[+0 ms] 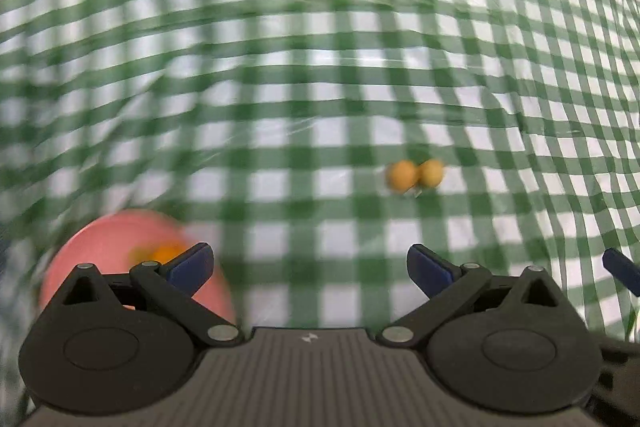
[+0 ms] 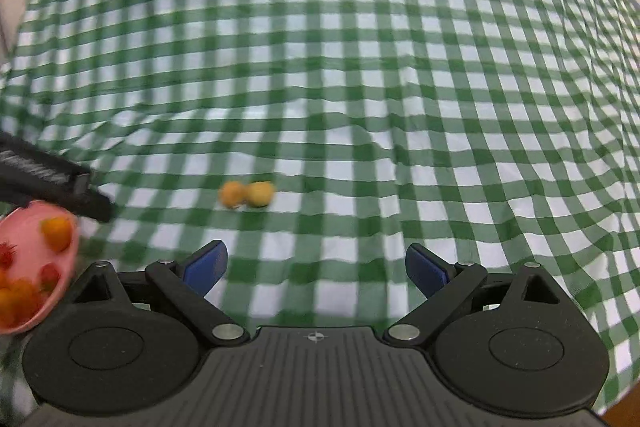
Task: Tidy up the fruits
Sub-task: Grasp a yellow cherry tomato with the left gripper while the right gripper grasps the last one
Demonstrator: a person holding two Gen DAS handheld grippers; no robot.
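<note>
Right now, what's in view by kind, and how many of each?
Yellow-orange fruits loose on the checked cloth: 2, side by side
Pink bowl: 1, holding orange and red fruits too blurred to count
Grippers: 2, left gripper and right gripper, both open and empty
Total: 5, bowl contents aside

No readable text, numbers or brand names in either wrist view from my end. Only marks: a small pale lightning-like emblem on the left gripper [image 1: 309, 267] ribbed body, and a small crosshair-style emblem on the right gripper [image 2: 316, 269] body. A dark bar [image 2: 48, 183] at the right view's left edge carries whitish print, too blurred to read.
</note>
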